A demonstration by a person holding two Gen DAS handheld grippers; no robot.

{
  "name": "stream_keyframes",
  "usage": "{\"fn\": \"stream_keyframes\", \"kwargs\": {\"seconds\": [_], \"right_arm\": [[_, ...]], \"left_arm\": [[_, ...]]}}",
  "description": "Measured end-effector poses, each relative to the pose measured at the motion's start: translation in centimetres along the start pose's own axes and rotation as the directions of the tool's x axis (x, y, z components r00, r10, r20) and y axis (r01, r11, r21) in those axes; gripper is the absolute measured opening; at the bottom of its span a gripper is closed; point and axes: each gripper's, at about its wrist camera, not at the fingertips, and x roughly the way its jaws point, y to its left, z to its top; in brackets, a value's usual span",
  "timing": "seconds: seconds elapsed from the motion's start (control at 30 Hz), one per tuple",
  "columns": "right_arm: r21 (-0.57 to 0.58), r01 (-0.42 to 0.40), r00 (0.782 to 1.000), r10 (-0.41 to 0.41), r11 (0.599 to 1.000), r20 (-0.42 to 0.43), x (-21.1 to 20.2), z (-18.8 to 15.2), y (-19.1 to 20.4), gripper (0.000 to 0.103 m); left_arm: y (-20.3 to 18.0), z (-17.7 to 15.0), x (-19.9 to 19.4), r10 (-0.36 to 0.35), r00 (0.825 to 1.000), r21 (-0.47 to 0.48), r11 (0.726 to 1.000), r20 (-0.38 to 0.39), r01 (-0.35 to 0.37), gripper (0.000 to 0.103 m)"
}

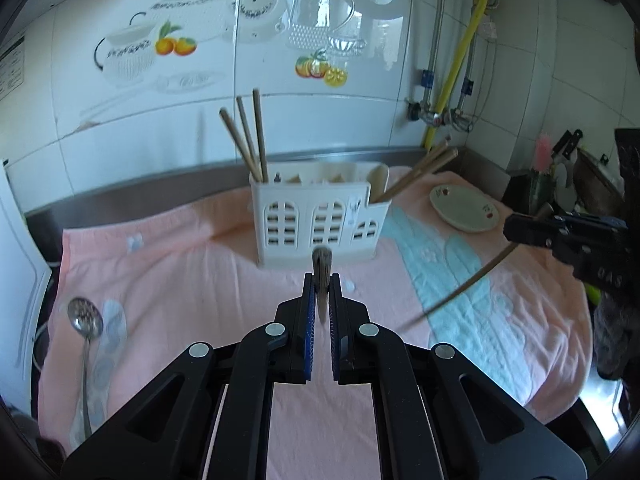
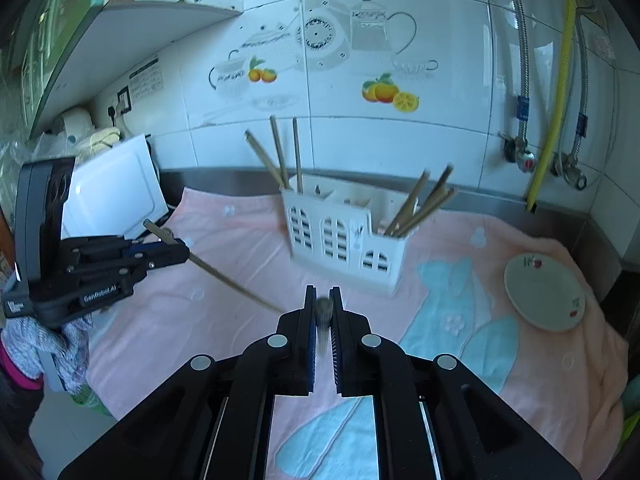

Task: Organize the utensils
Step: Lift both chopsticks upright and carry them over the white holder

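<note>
Clamping one chopstick each, left tool point(image 1: 322, 284) and right tool point(image 2: 323, 298) face the holder point(image 1: 316, 216).

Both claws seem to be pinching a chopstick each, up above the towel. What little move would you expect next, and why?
Probably carrying them forward to the white holder and tipping them in. The left claw and the right claw are each shut on a chopstick, the left chopstick and the right chopstick, held clear of the towel. Other chopsticks already stand in the holder's end compartments.
</note>
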Motion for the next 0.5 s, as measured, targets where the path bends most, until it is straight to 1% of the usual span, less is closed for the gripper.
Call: {"fn": "stream_keyframes", "kwargs": {"seconds": [0.1,0.3,0.5], "right_arm": [[-0.012,0.009,1.000,-0.009,1.000,0.003,-0.2,2.3,-0.5,0.006],[-0.026,0.020,0.999,-0.019,0.999,0.036,-0.6,6.7,-1.1,0.006],[-0.047,0.037,0.996,-0.033,0.998,0.082,-0.4,10.3,-1.2,0.006]], "left_arm": [[0.0,1.7,0.0,-0.006,1.000,0.009,1.000,0.003,0.006,0.005],[-0.4,5.5,-0.6,-0.017,0.999,0.030,0.999,0.042,0.016,0.005],[-1.0,10.4,-1.5,-0.009,0.994,0.060,0.998,0.111,0.003,0.005]]}}
